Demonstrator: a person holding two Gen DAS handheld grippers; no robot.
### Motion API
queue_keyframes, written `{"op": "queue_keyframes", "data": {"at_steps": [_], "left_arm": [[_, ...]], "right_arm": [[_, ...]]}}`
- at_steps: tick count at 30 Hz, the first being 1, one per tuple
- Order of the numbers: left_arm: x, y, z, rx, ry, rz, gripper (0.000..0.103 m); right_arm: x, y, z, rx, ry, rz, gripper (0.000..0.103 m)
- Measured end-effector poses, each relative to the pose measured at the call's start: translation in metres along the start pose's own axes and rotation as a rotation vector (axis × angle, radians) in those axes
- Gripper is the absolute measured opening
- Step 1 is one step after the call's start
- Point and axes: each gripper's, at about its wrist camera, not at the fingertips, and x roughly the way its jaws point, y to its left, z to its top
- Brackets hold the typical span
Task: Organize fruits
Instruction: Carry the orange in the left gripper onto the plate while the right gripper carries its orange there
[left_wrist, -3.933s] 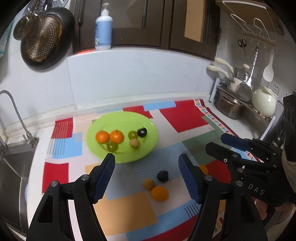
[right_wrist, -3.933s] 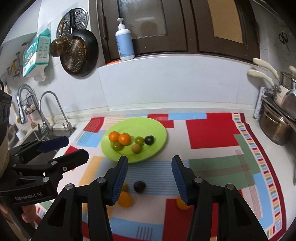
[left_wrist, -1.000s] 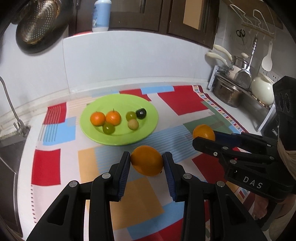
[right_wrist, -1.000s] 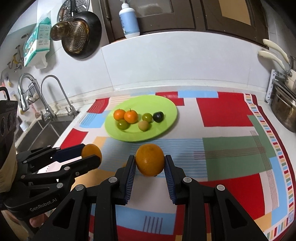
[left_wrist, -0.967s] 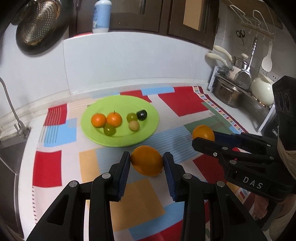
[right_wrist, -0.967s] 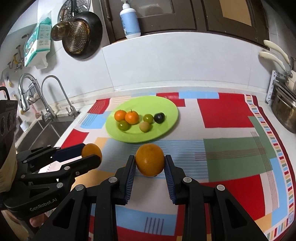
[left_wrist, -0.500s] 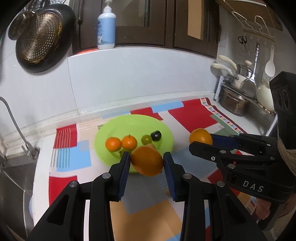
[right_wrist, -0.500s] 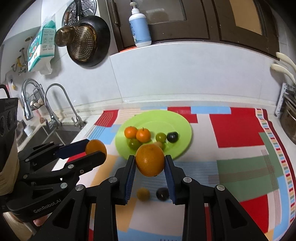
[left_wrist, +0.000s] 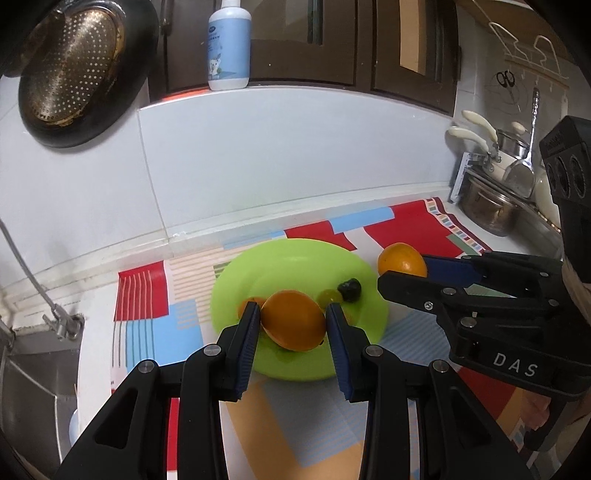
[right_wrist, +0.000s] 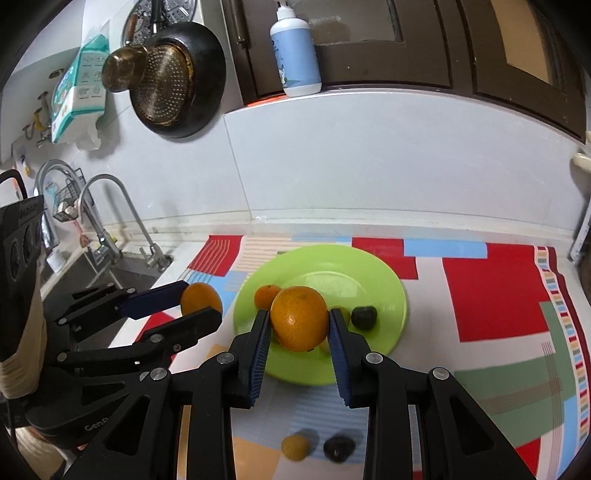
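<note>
My left gripper (left_wrist: 292, 325) is shut on an orange (left_wrist: 294, 319) and holds it above the near side of the green plate (left_wrist: 288, 258). My right gripper (right_wrist: 300, 325) is shut on a second orange (right_wrist: 300, 318), also above the plate (right_wrist: 332, 266). Each gripper shows in the other's view, with its orange: the right one (left_wrist: 402, 260) and the left one (right_wrist: 201, 297). On the plate lie a small orange (right_wrist: 266, 294), a dark fruit (right_wrist: 364, 316) and green fruits, partly hidden. A small yellow fruit (right_wrist: 295, 446) and a dark fruit (right_wrist: 339, 448) lie on the mat.
A patchwork mat (right_wrist: 498, 291) covers the counter. A sink with taps (right_wrist: 110, 236) is at the left. Pots (left_wrist: 487, 206) stand at the right. A pan (left_wrist: 70, 70) hangs on the wall and a soap bottle (left_wrist: 229, 44) stands on the ledge.
Both grippers closed on oranges from the mat, lifted them and moved forward; the plate now lies right under the held oranges.
</note>
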Motion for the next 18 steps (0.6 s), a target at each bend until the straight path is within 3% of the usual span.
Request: {"op": "queue_keyframes", "data": {"at_steps": [18], "left_arm": [[0.087,0.029,0.030,-0.034,0.100,-0.073,0.036]], "right_arm": [[0.080,-0.032,0.024,0.032,0.104,-0.041,0.032]]}}
